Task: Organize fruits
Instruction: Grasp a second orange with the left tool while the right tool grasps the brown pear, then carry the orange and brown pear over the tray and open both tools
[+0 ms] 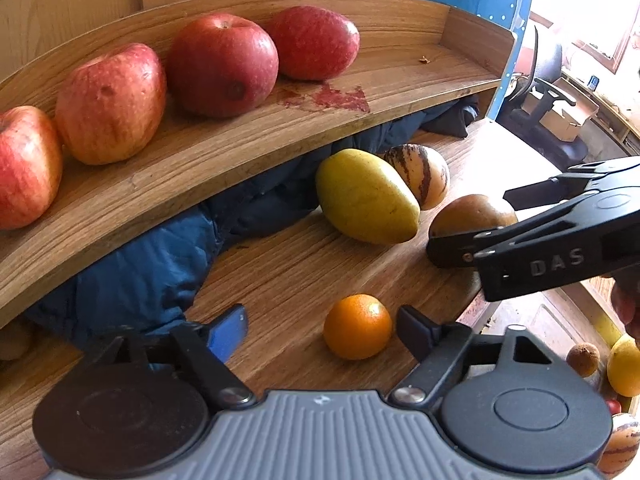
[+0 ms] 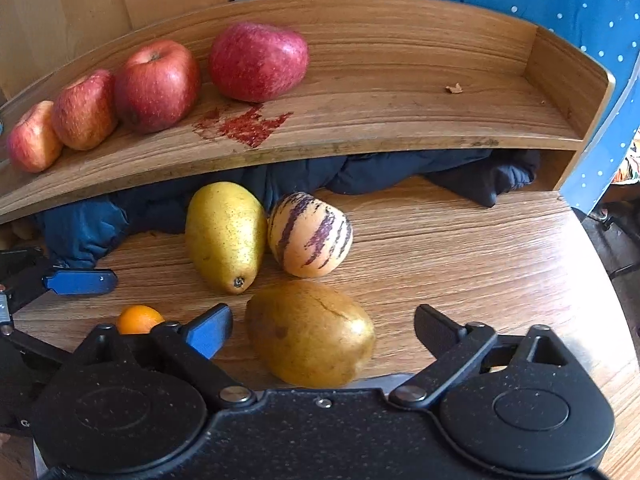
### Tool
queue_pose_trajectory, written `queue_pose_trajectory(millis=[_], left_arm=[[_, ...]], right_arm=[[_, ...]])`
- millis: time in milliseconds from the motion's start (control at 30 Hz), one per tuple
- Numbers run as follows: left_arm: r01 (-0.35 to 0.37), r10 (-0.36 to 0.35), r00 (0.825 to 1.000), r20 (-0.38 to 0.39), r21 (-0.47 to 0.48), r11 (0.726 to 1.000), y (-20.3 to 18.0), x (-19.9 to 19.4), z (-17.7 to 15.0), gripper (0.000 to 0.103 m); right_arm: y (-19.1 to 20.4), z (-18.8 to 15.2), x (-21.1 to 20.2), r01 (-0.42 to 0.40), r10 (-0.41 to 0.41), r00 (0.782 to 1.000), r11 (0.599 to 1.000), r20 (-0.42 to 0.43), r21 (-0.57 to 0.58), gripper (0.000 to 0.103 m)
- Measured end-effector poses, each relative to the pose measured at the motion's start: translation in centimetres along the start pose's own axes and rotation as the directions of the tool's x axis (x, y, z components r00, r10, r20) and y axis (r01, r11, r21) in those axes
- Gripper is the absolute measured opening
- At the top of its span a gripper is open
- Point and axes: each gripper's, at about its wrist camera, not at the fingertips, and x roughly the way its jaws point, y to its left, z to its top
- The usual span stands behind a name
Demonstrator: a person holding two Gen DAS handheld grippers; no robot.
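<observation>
Several red apples [image 1: 222, 64] sit in a row on the left part of a curved wooden shelf [image 1: 400, 76]. On the table below lie a yellow pear [image 2: 226, 236], a striped pepino melon [image 2: 310, 236], a brown pear [image 2: 310, 332] and a small orange [image 1: 357, 327]. My left gripper [image 1: 324, 332] is open, and the orange rests on the table between its fingertips, nearer the black one. My right gripper [image 2: 323, 330] is open around the brown pear, with a gap on both sides. In the left wrist view the right gripper [image 1: 468, 220] straddles the brown pear [image 1: 472, 212].
A blue quilted garment [image 1: 132, 272] is bunched under the shelf. A red stain [image 2: 248, 124] marks the shelf board; its right half is bare. The table edge [image 1: 476, 304] curves close on the right, with more fruit [image 1: 624, 368] lower down beyond it.
</observation>
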Motion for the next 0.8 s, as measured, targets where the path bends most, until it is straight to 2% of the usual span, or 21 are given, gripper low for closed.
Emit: queue_pose_trajectory(millis=[300,467,800], left_arm=[[0.049,-0.049,0.999,0.024,-0.011,0.999,0.1,-0.1,0.4,0.058],[0.081,-0.081,0.997,0.012,-0.017,0.997,-0.4,-0.1,0.5,0.040],[0.053,-0.053,0.999,-0.010,-0.062,0.997,-0.5,-0.5,0.3,0.038]], right_arm=[[-0.1,0.0,0.4,-0.024,0.023,1.000,0.999,0.003,0.043,0.070],[-0.1,0.0,0.3,-0.024,0.024,1.000,0.999,0.006,0.042,0.070],[0.4,-0.7,-0.7,-0.019,0.018,0.998,0.999,0.054,0.031,0.068]])
